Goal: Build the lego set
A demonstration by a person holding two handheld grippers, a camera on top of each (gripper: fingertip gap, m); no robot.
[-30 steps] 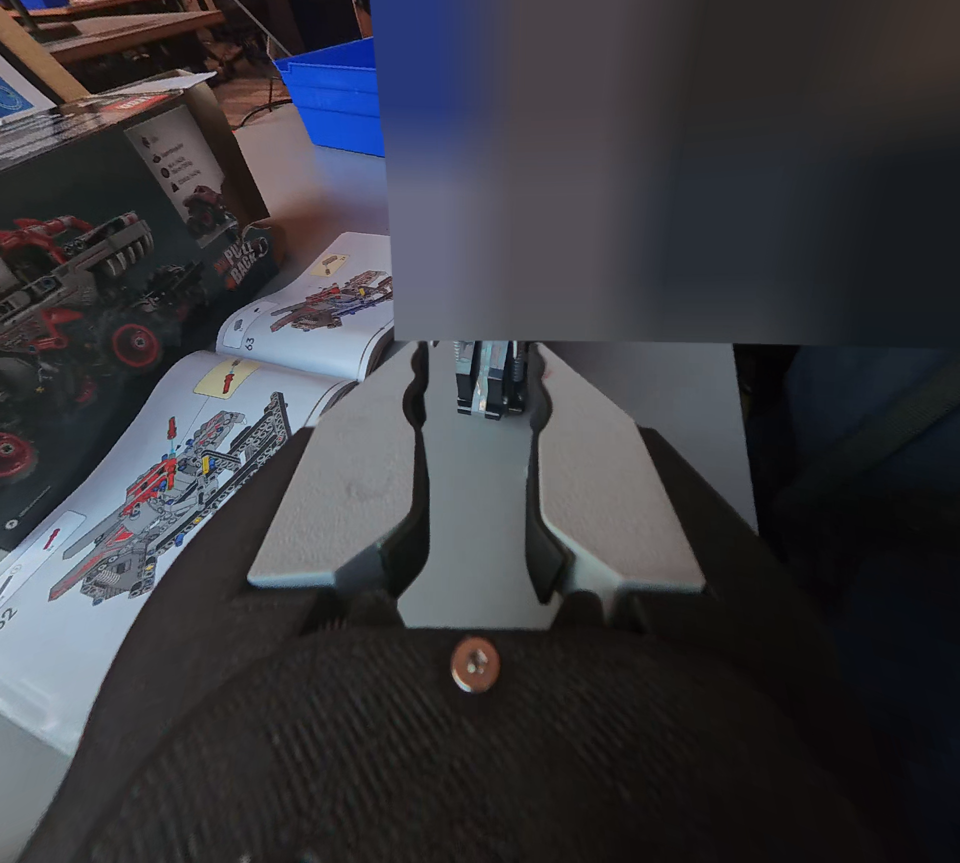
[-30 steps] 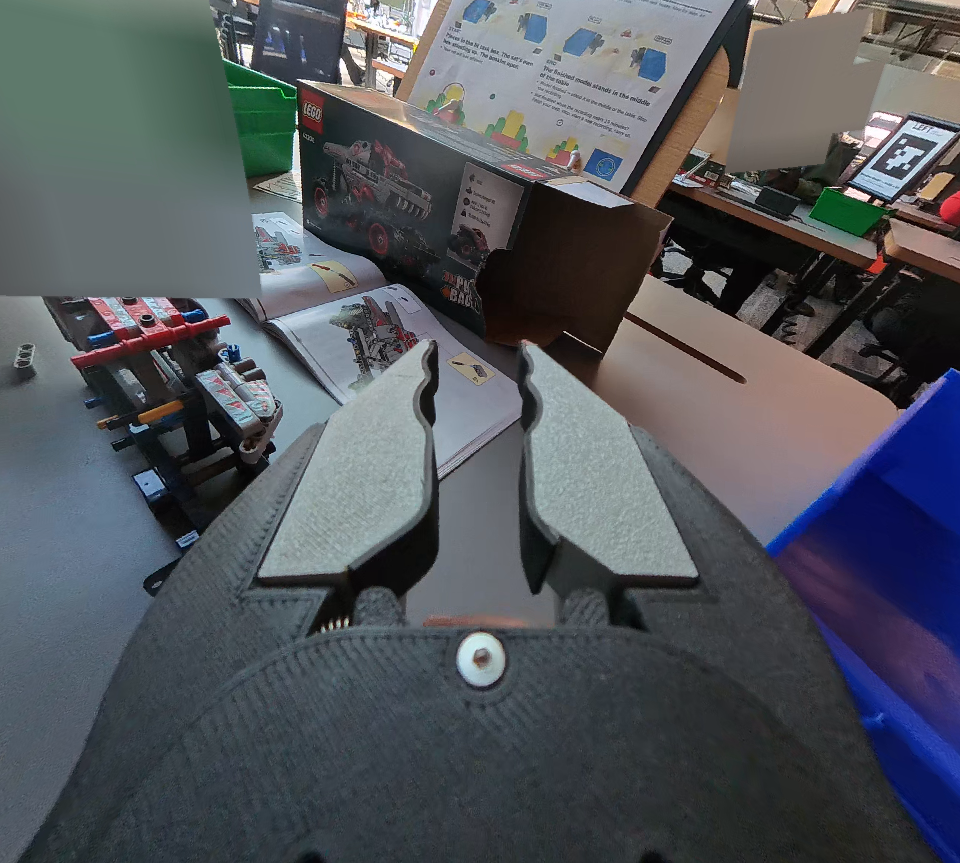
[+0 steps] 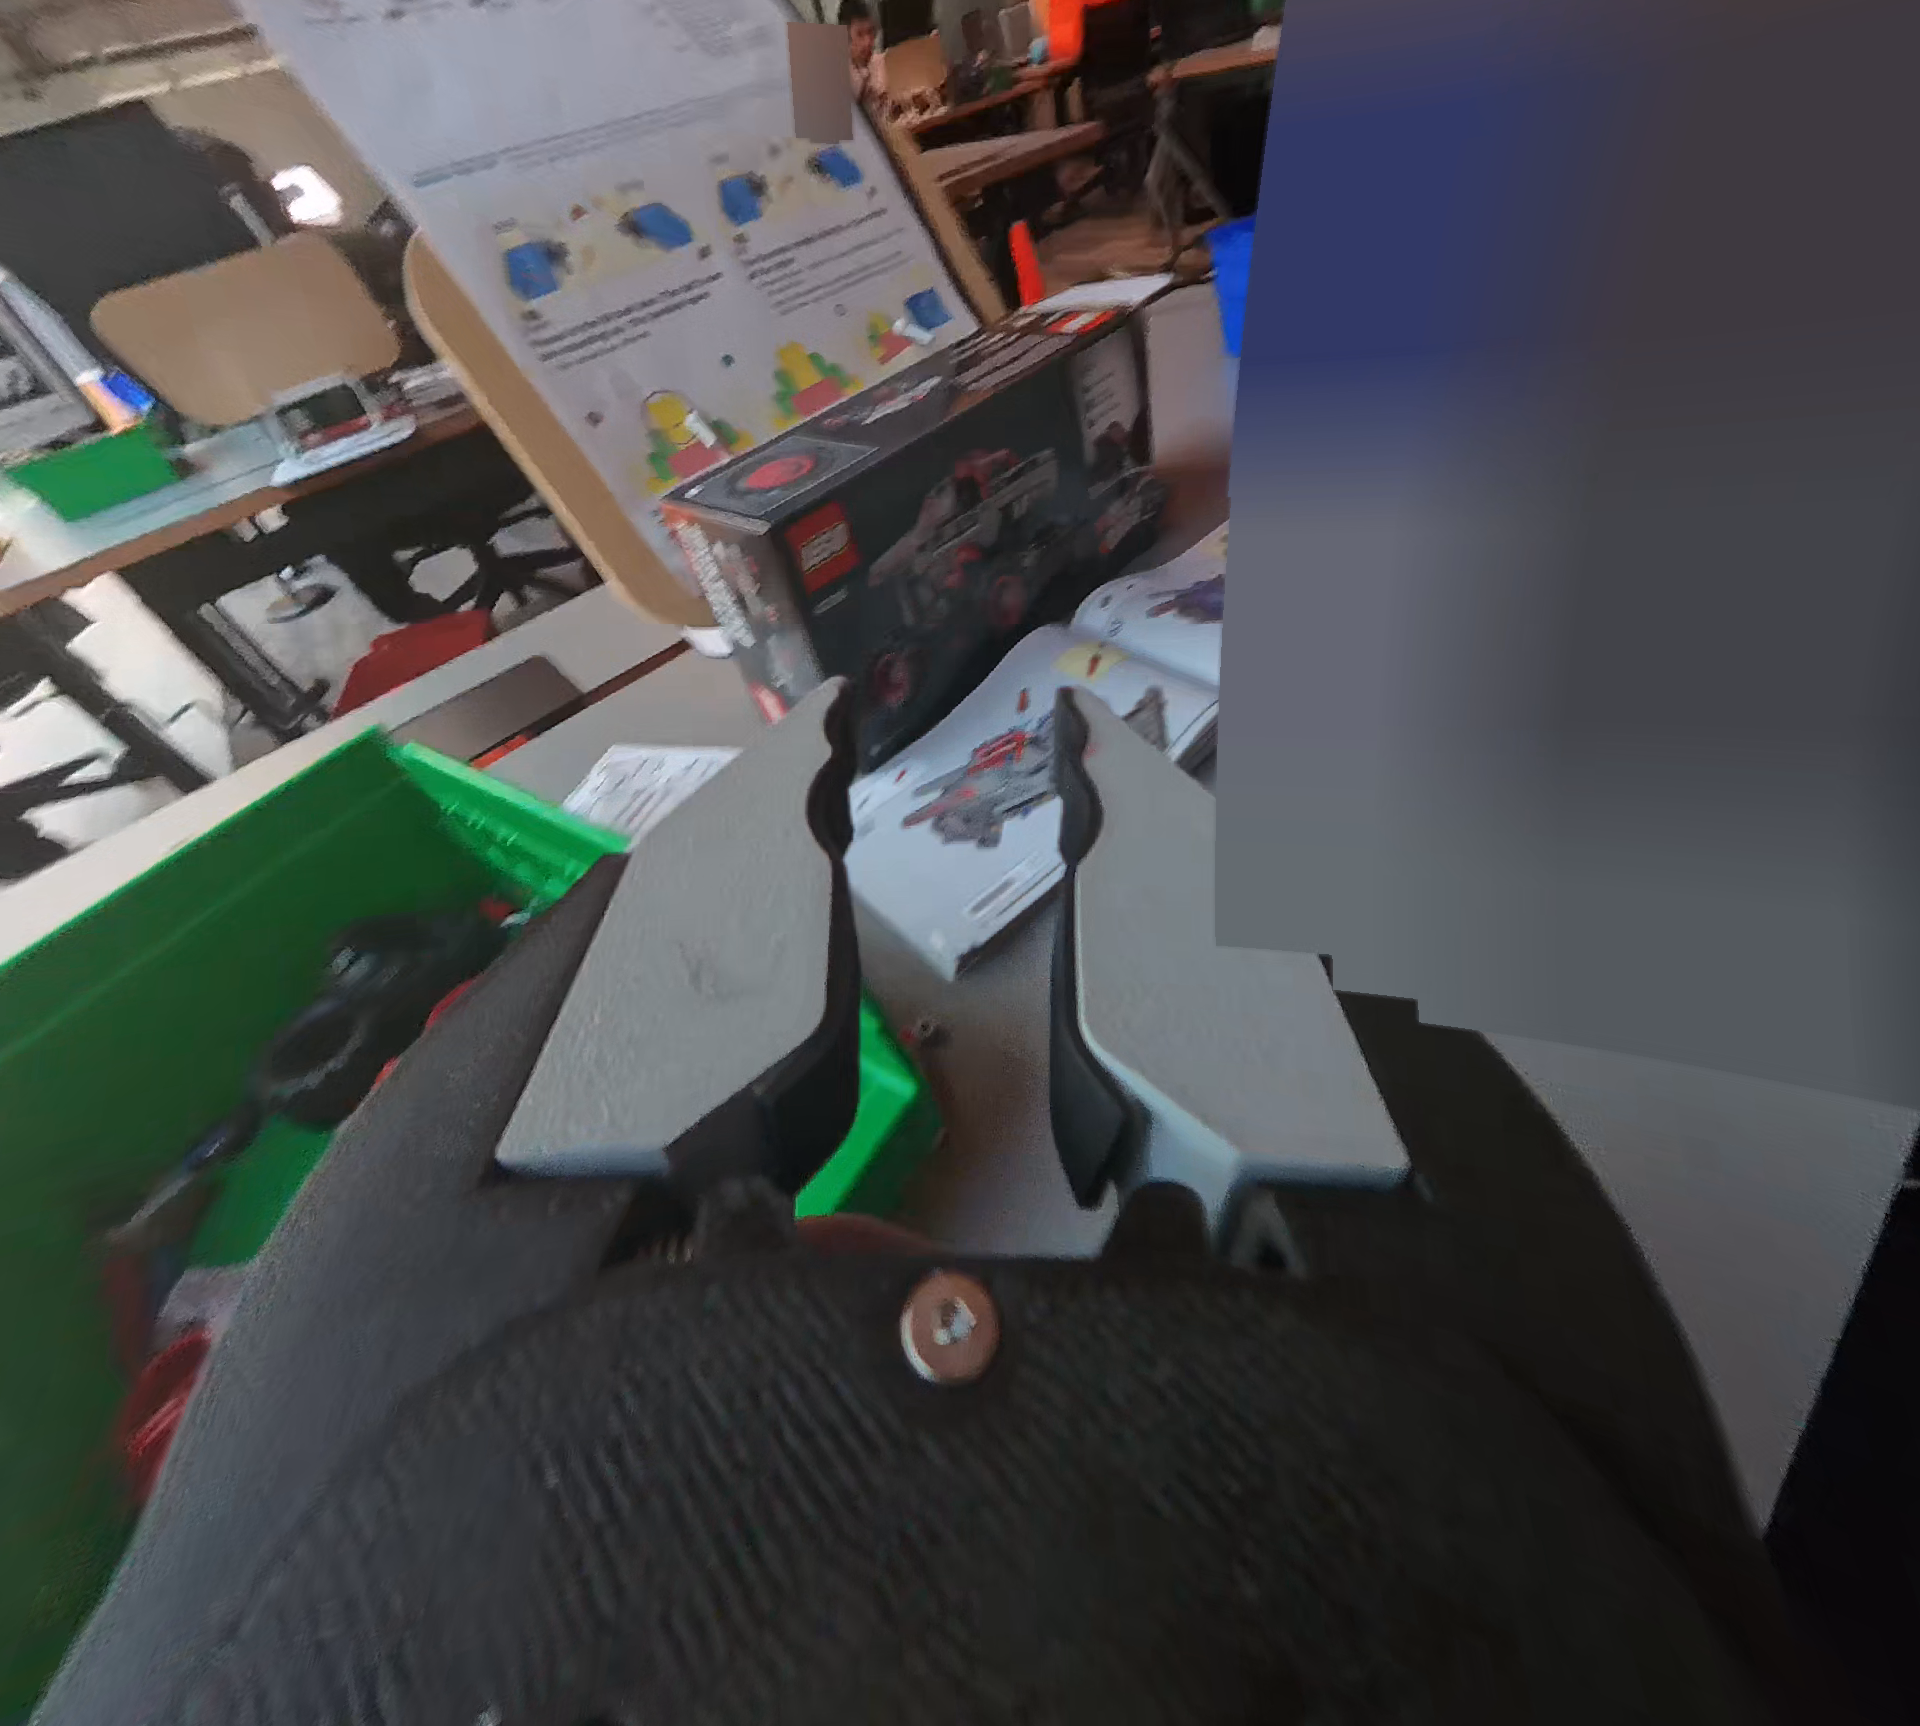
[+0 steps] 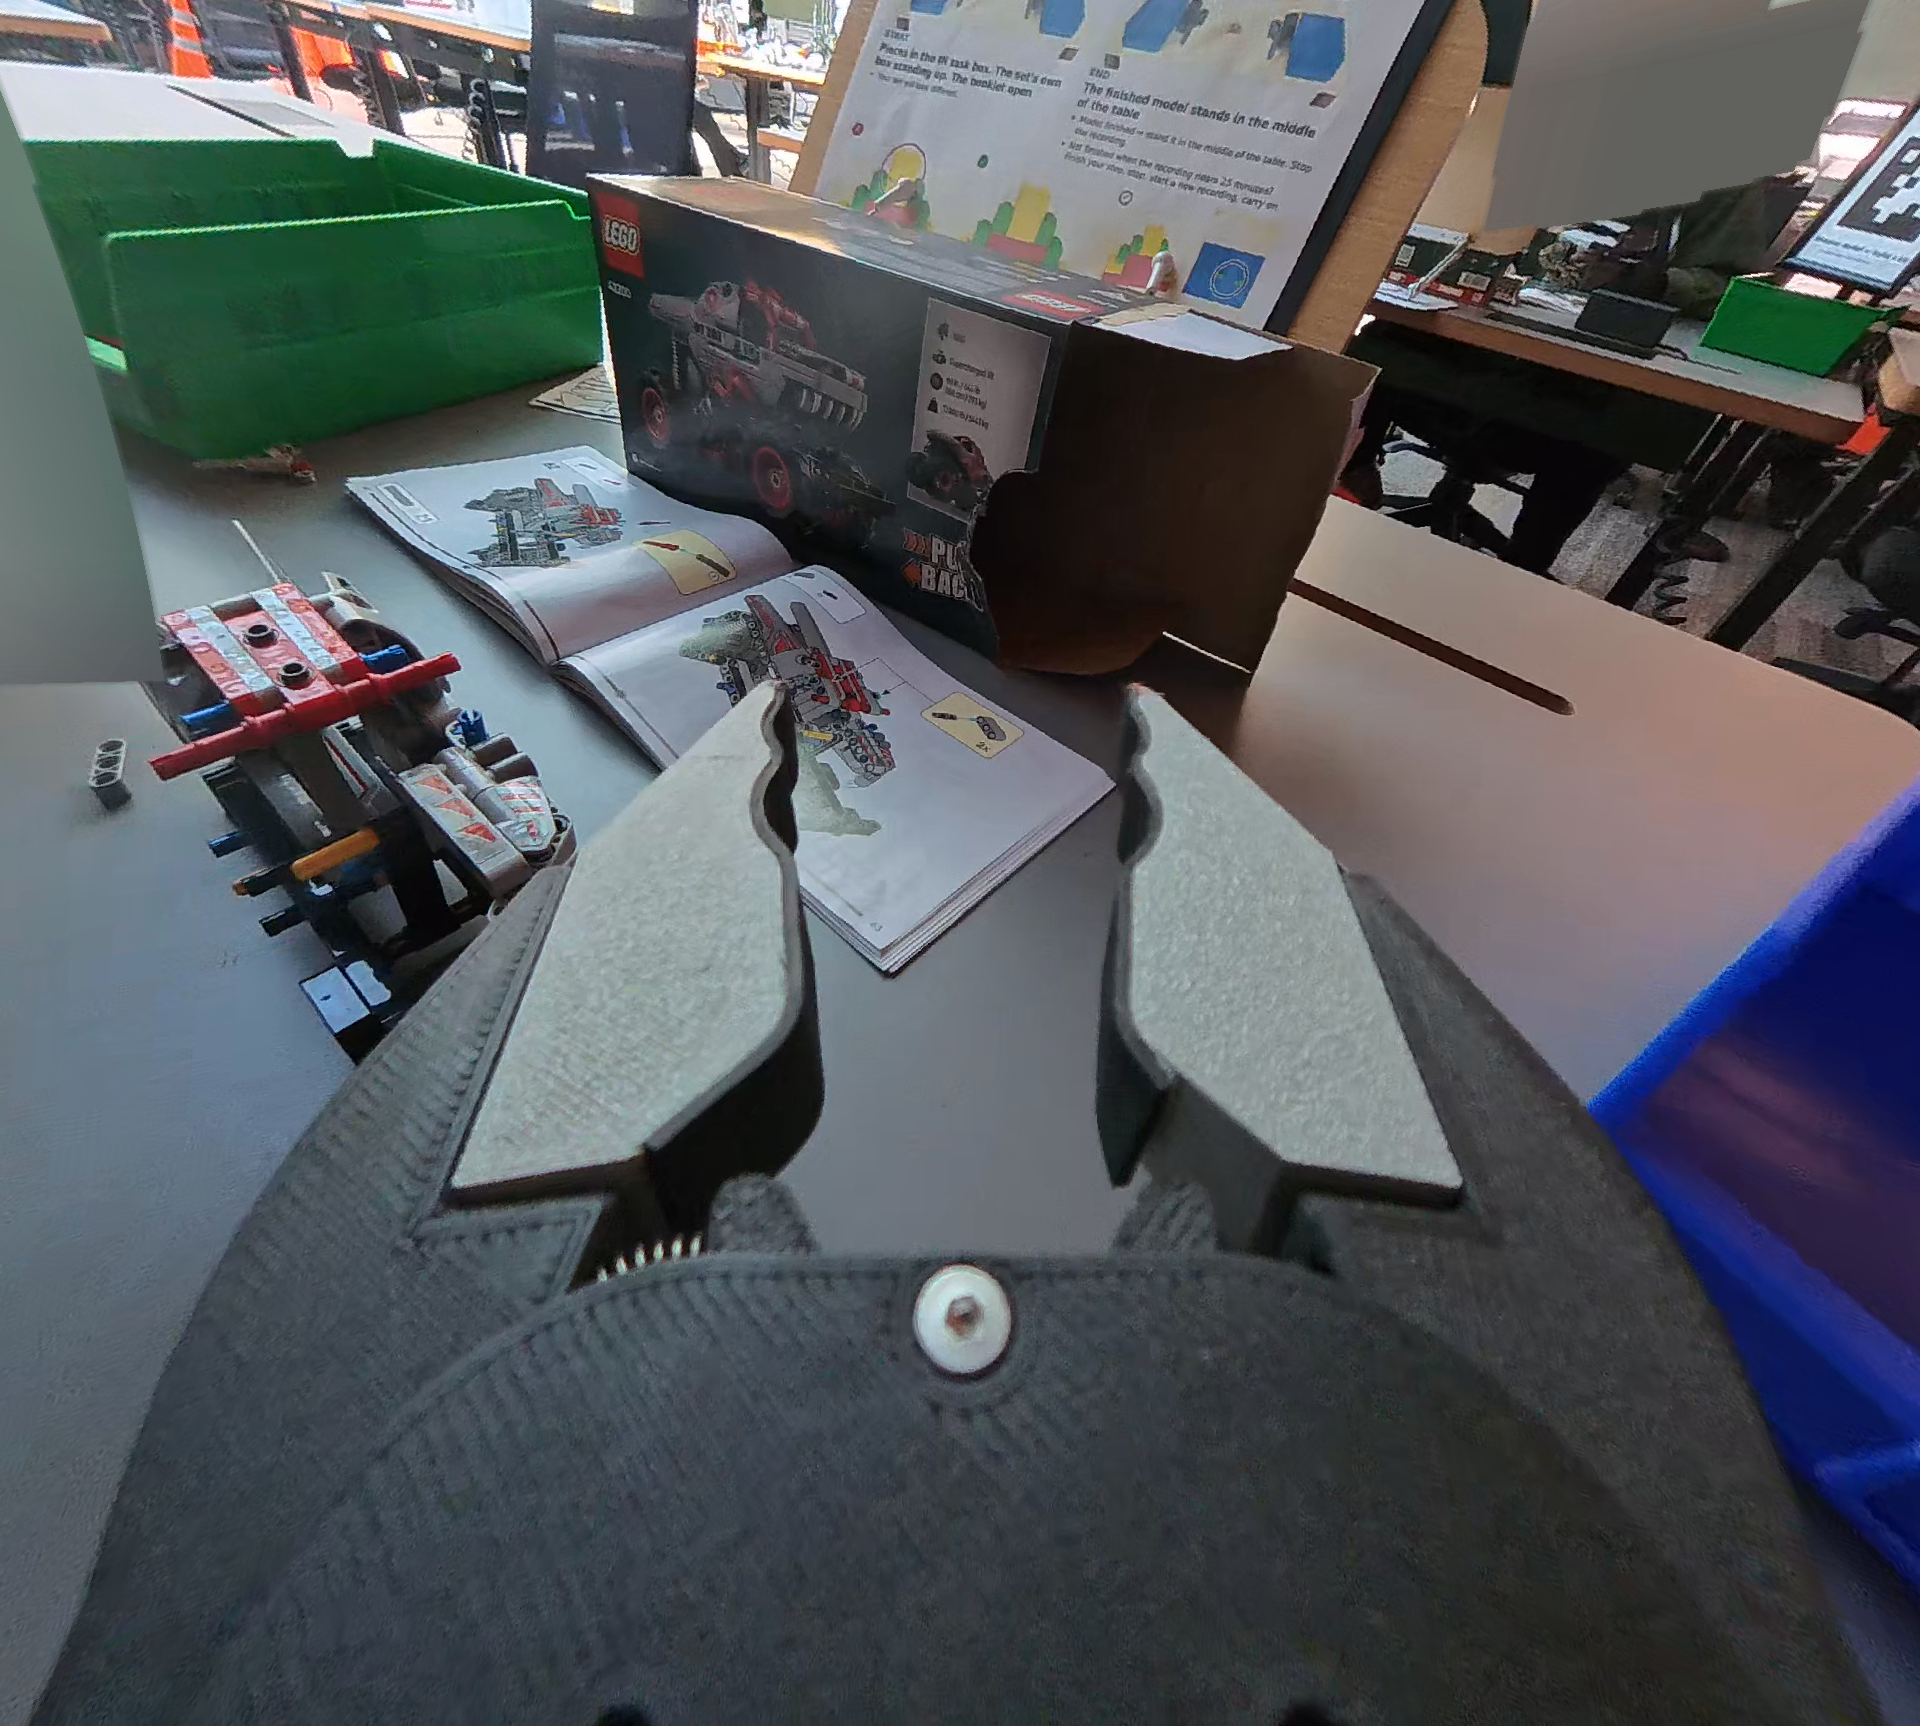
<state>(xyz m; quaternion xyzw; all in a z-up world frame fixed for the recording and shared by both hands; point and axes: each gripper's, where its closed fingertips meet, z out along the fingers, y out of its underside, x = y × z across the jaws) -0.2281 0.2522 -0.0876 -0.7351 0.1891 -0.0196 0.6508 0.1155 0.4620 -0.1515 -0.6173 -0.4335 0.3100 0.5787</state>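
Note:
My left gripper [image 3: 951,731] is open and empty. It hangs over the near right corner of a green bin [image 3: 208,928] that holds blurred loose black and red parts [image 3: 353,1001]. My right gripper [image 4: 956,720] is wide open and empty above the dark table, pointing at the open instruction booklet [image 4: 644,575]. The partly built red, grey and black model [image 4: 332,762] lies on the table left of the right gripper. A small grey beam [image 4: 109,767] lies left of the model. The booklet also shows in the left wrist view [image 3: 966,824].
The set's black box [image 4: 831,409] stands behind the booklet and also shows in the left wrist view [image 3: 935,513]. A printed sheet on a board [image 4: 1164,66] leans behind the box. A green bin [image 4: 332,305] sits at the back left. A blue bin [image 4: 1787,1105] is close on the right.
My left gripper has swung left, from over the booklet to the green bin. My right gripper's jaws have opened wider, and it has shifted slightly.

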